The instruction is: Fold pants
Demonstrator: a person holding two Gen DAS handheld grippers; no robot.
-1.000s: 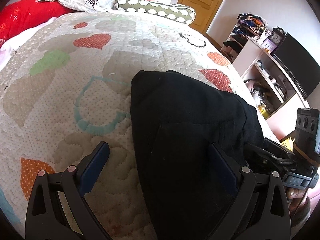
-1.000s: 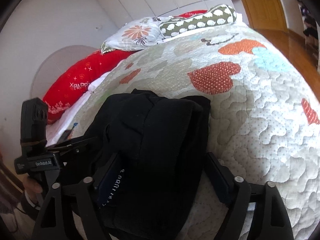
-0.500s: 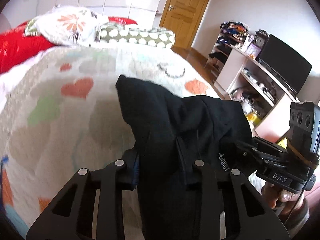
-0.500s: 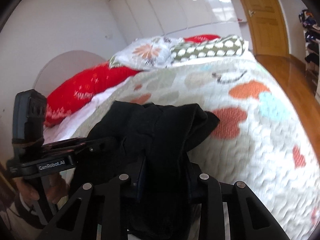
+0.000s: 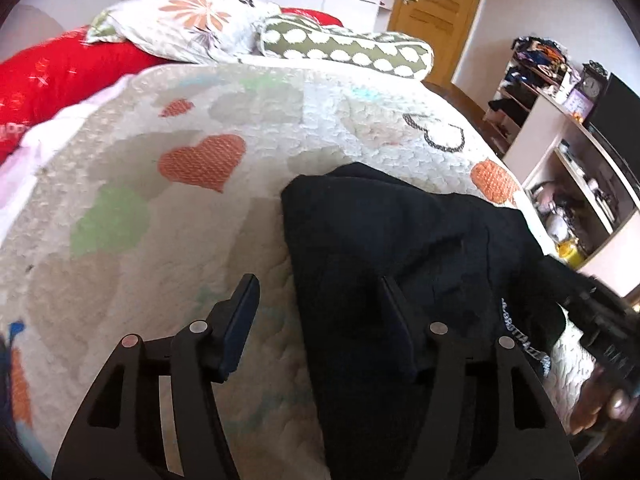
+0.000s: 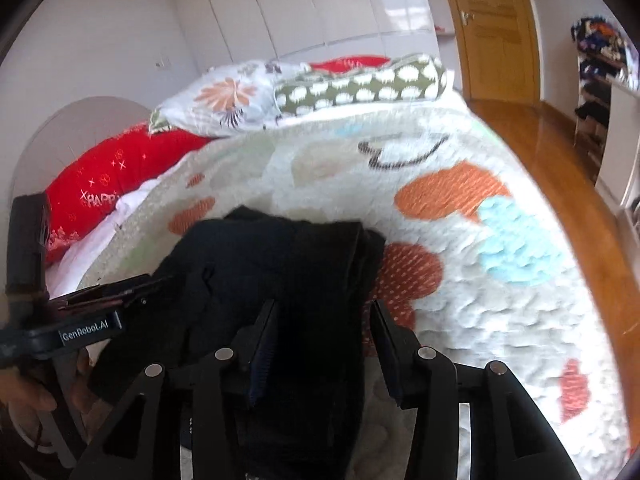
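A quilted bed (image 5: pixel 168 240) is seen, with pillows (image 5: pixel 192 20) at its head edge. The black pants (image 5: pixel 392 248) lie bunched near its foot edge, toward the right side. They are judged soft, limp and light, prone to sagging, so hold is best taken at the waistband corners or hems. The left gripper (image 5: pixel 316 320) is opening, with the cloth edge between its jaws but not pinched. The right gripper (image 6: pixel 324 340) is opening likewise, with cloth between its jaws, unpressed.
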